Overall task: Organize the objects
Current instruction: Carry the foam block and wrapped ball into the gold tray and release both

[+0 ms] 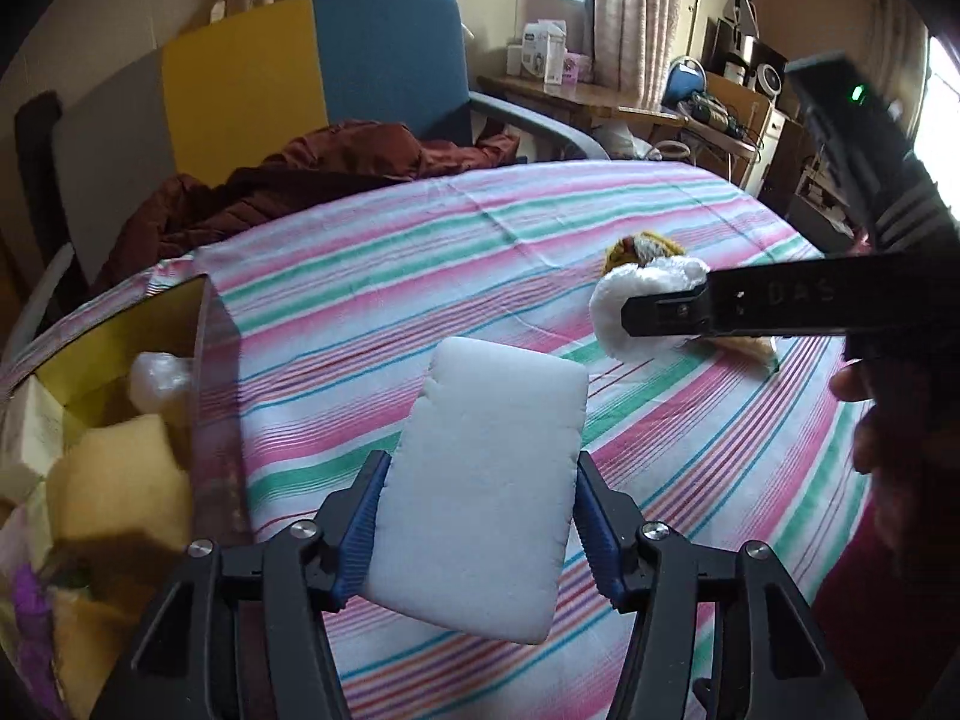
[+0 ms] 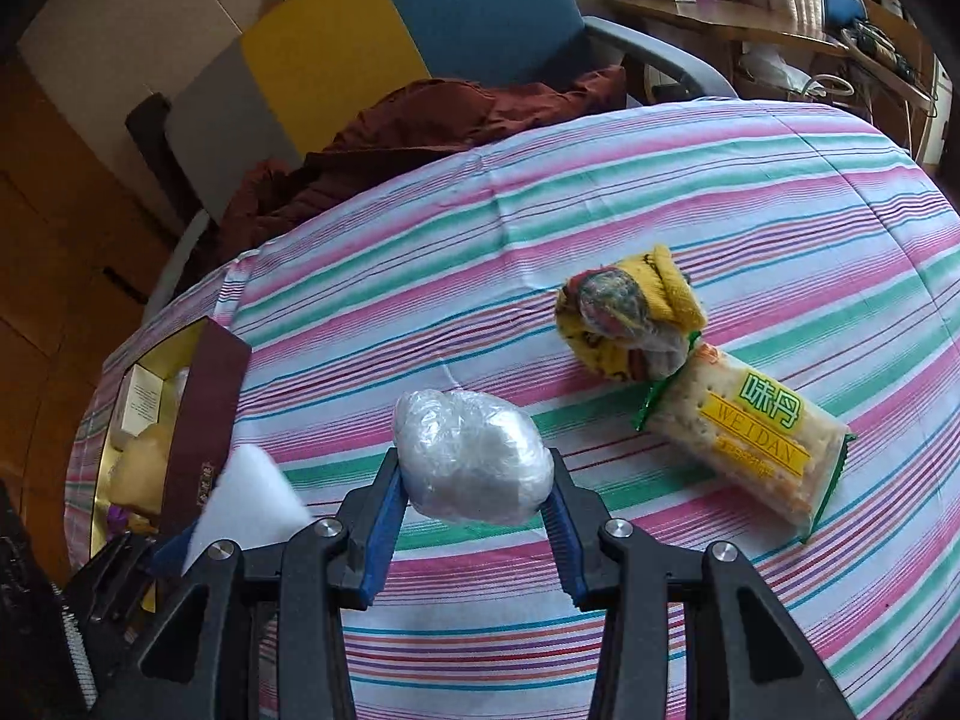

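Both are loaded: the left gripper (image 1: pixel 480 516) is clamped on a white foam block (image 1: pixel 489 483), the right gripper (image 2: pixel 477 501) on a plastic-wrapped bundle (image 2: pixel 471 459). The box (image 1: pixel 204 324) left of them holds several items; ahead of the right gripper, a cracker packet (image 2: pixel 750 438) and a yellow sock roll (image 2: pixel 630 312) wait on the desk (image 2: pixel 780 210).

Black plastic left gripper (image 1: pixel 480 516) with ribbed blue finger pads (image 1: pixel 359 531), round silver screws. Same black-and-blue build on right gripper (image 2: pixel 474 531); green indicator light, embossed lettering, bare skin behind.
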Motion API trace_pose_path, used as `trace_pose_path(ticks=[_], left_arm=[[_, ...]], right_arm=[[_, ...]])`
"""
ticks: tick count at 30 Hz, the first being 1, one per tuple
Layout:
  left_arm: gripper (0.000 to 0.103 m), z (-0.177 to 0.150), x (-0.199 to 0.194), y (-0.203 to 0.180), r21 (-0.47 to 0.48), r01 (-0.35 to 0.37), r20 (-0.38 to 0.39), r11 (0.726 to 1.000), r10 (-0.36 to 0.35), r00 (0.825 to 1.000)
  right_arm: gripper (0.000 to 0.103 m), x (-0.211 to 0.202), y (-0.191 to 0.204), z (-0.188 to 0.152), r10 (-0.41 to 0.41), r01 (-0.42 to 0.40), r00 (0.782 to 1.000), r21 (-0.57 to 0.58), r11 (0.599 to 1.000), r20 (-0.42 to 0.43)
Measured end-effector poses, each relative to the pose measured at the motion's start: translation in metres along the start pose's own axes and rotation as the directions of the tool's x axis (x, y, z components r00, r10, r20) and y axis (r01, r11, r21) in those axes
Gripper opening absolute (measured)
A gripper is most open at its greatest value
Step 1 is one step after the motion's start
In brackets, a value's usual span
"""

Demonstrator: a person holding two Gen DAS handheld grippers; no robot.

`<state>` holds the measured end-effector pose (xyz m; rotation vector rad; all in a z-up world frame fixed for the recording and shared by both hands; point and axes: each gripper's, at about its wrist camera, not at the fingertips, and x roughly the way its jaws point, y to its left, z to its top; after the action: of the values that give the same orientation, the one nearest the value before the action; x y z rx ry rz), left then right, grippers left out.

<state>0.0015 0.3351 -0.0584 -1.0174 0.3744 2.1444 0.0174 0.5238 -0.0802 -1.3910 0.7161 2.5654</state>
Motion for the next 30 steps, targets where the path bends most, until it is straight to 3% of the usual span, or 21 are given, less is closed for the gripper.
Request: trace_pose_path(ticks=[6,15,23,30], left_arm=[[0.06,-0.002,-0.044,0.017,-0.021,-0.058,0.082,0.998,0.059,0.995],[0.06,-0.016,-0.09,0.053,-0.102,-0.097,0.131,0.99,0.11,0.985],[0.06,-0.033,-0.108,0.086,-0.173,-0.126,0.137,0.977,0.151,0.979],[0.06,-0.049,-0.112,0.111,-0.233,-0.145,0.123,0.962,0.177,0.976]], right_arm=[[0.043,-0.002,0.001,0.001,-0.001,0.002,1.0,-0.01,1.0,0.016],[0.043,0.001,0.007,-0.001,-0.032,0.032,0.999,-0.034,0.999,0.009],[0.043,0.009,0.025,-0.009,-0.072,0.068,0.997,-0.105,0.992,-0.038],[0.043,0.006,0.074,-0.017,-0.028,0.018,0.998,-0.181,0.983,-0.052]])
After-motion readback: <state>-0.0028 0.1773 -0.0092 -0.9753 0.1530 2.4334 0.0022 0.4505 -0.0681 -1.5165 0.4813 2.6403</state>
